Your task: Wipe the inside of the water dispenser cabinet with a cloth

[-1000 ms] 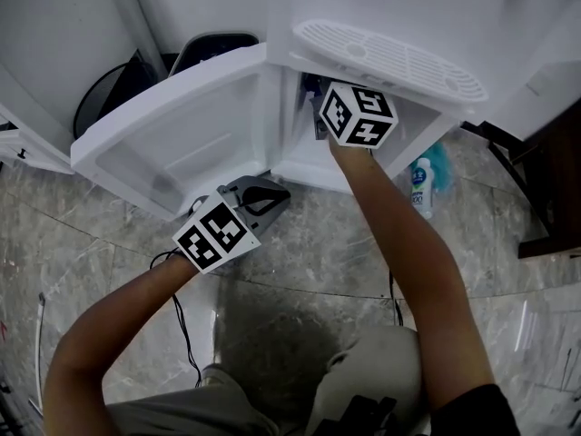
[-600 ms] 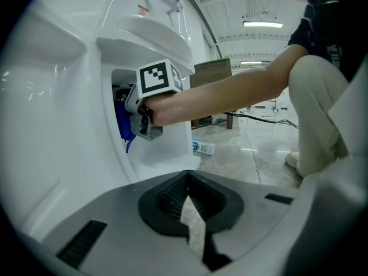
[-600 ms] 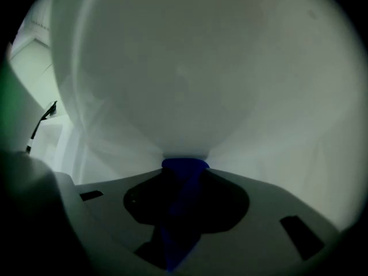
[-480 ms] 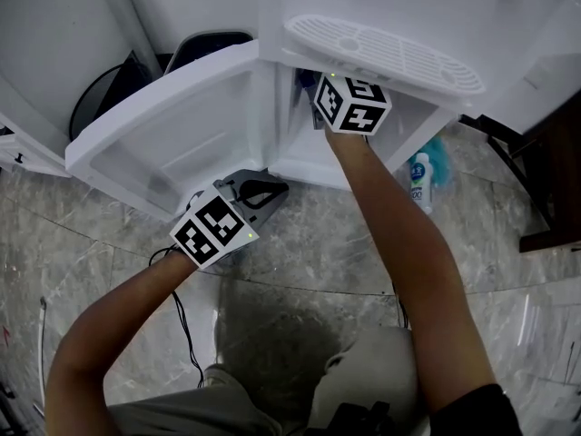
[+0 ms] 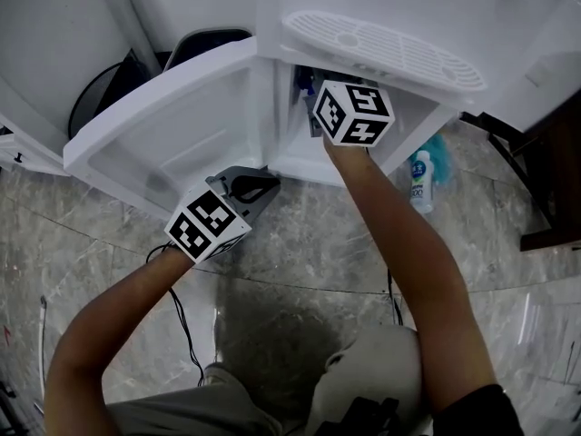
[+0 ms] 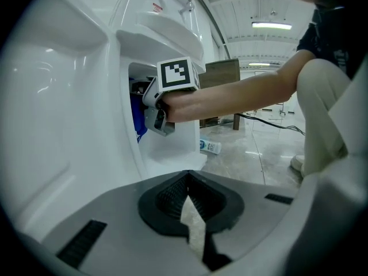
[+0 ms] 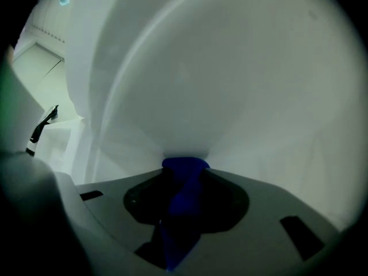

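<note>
I'm gripping the blue cloth [image 7: 183,203] in my right gripper [image 7: 185,167], jaws part-closed, deep inside the cabinet [image 7: 247,73]. I'm aiming for firm, overlapping strokes on its wall. My left gripper [image 6: 187,177] is hanging shut and empty outside the cabinet.

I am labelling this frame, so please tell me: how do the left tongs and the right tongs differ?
The left tongs are shut and empty; the right tongs are shut on a blue cloth. The left tongs are outside, near the open door; the right tongs reach inside the cabinet. Both carry a marker cube.
</note>
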`<state>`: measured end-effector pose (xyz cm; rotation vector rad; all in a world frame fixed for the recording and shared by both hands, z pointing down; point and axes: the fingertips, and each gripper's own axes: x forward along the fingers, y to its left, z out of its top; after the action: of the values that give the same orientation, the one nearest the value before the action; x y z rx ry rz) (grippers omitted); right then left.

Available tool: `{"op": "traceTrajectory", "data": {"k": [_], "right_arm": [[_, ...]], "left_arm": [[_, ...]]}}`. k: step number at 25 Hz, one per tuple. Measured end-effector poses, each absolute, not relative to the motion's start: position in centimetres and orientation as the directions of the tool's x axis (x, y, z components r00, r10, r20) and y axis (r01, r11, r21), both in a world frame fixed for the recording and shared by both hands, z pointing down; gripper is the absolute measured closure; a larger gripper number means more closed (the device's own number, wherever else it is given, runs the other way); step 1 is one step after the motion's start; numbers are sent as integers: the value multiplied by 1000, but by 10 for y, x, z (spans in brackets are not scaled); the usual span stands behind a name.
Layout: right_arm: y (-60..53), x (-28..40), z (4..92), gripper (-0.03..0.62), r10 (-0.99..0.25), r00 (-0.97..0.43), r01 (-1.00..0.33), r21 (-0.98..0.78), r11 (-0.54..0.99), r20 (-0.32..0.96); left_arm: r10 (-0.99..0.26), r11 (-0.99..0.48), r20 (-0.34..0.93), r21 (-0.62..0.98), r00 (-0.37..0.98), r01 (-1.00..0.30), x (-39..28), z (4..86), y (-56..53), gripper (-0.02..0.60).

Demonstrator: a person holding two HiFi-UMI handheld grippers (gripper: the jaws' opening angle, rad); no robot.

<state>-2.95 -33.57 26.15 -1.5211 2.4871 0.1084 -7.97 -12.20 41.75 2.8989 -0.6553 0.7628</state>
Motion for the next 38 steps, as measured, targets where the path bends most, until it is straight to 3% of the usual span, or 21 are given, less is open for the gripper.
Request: {"op": "traceTrajectory", "data": {"k": [7, 16, 28, 38], "right_arm": [[-367, -23, 264, 482, -899, -396, -908, -64, 414, -187], [-317, -28, 269, 482, -808, -574, -802, -107, 587, -135], [-216, -37, 267, 480, -590, -793, -597, 0, 802, 153], [-174, 50, 319, 480, -608, -732, -643, -17, 765, 307]], "left_arm": [[-376, -910, 479, -28, 793, -414, -77, 419, -119, 575], [-415, -876, 457, 34, 787, -481, -79, 412, -135, 575], [-400, -907, 429, -61, 810, -416, -36, 384, -151, 575], [-374, -926, 447, -131, 813, -354, -3, 379, -153, 575]]}}
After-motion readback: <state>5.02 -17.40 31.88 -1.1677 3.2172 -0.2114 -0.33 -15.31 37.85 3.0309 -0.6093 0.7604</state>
